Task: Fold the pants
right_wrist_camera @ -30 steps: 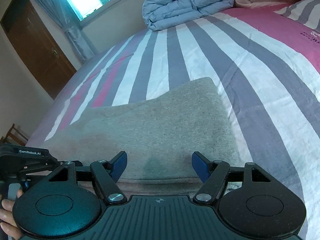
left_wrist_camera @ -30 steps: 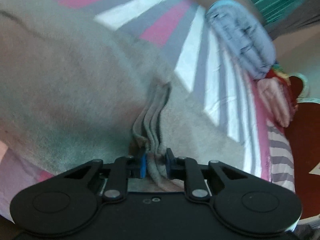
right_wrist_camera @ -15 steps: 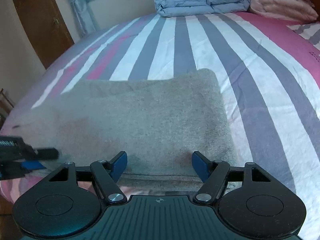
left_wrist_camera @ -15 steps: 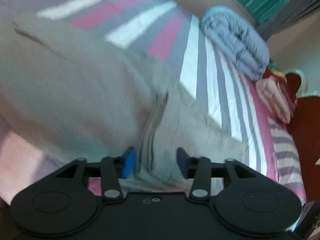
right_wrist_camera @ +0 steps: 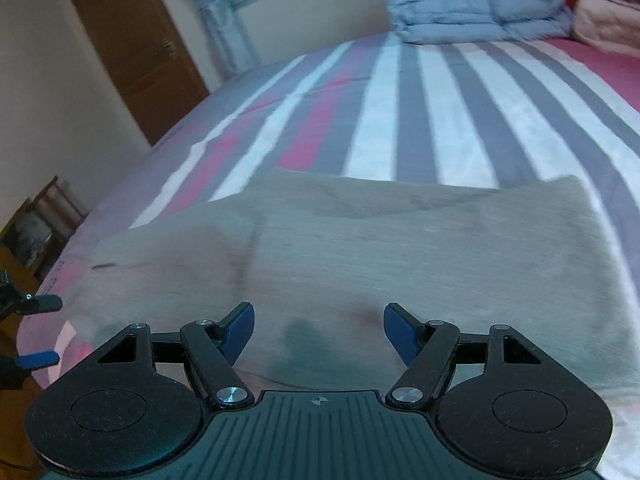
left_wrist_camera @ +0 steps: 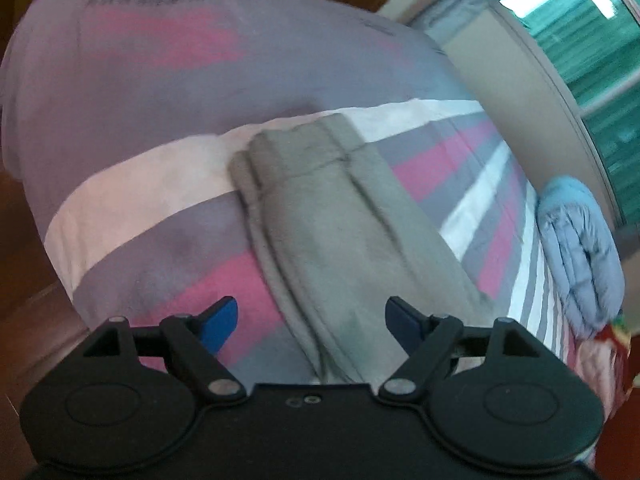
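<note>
The pants [right_wrist_camera: 400,264], grey and folded into a flat rectangle, lay on the bed [right_wrist_camera: 440,100] near its edge. In the left wrist view they [left_wrist_camera: 340,232] ran as a long folded strip away from the camera, with layered edges showing at the far end. The image there was blurred.

The left gripper [left_wrist_camera: 312,316] was above the near end of the strip; its fingers [left_wrist_camera: 220,316] were spread wide and held nothing. The right gripper [right_wrist_camera: 318,328] was over the near edge of the fold, its blue fingers [right_wrist_camera: 240,324] also spread wide, with nothing between them. At the left edge of the right view, the left gripper's fingers [right_wrist_camera: 38,358] showed beside the pants' end, set apart.

The bed's sheet had grey, white and pink stripes. A folded blue duvet [right_wrist_camera: 476,0] sat at the far end of the bed, with a pink blanket [right_wrist_camera: 608,20] beside it. A brown door [right_wrist_camera: 132,48] stood at the wall, next to a curtain [right_wrist_camera: 218,12].
</note>
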